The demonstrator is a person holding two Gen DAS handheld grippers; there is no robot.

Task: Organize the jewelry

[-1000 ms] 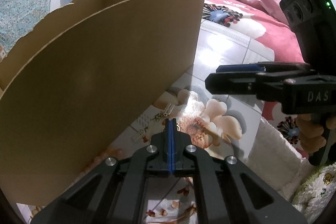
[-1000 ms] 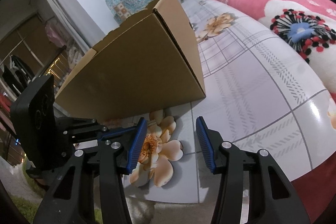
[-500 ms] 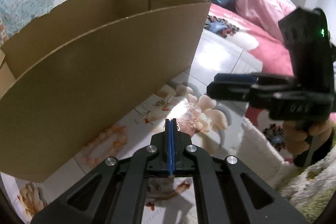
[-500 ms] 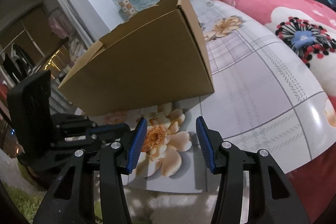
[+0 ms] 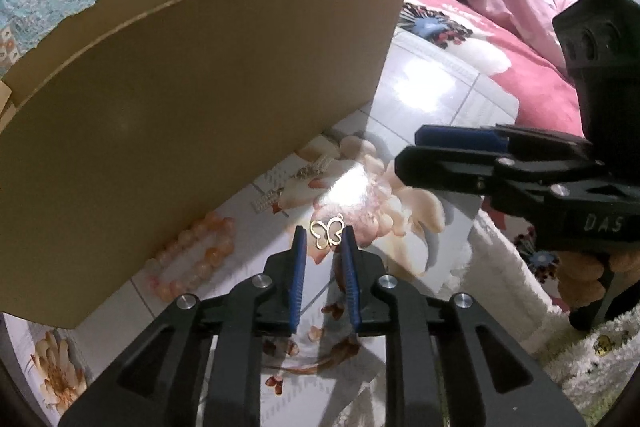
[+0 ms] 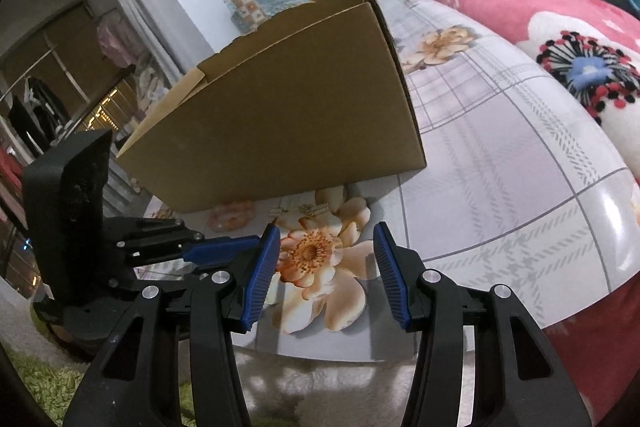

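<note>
A cardboard box (image 5: 192, 99) fills the upper left of the left wrist view. The right gripper (image 6: 324, 267) stands spread and empty over the flowered mat (image 6: 500, 187). Low centre, the left gripper (image 5: 323, 247) has just been opening; a gold butterfly pendant (image 5: 327, 233) sits loose between its fingertips

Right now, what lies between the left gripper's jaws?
A gold butterfly charm, at the tips of the left gripper; its jaws have just been opening. Left wrist view shows it.
</note>
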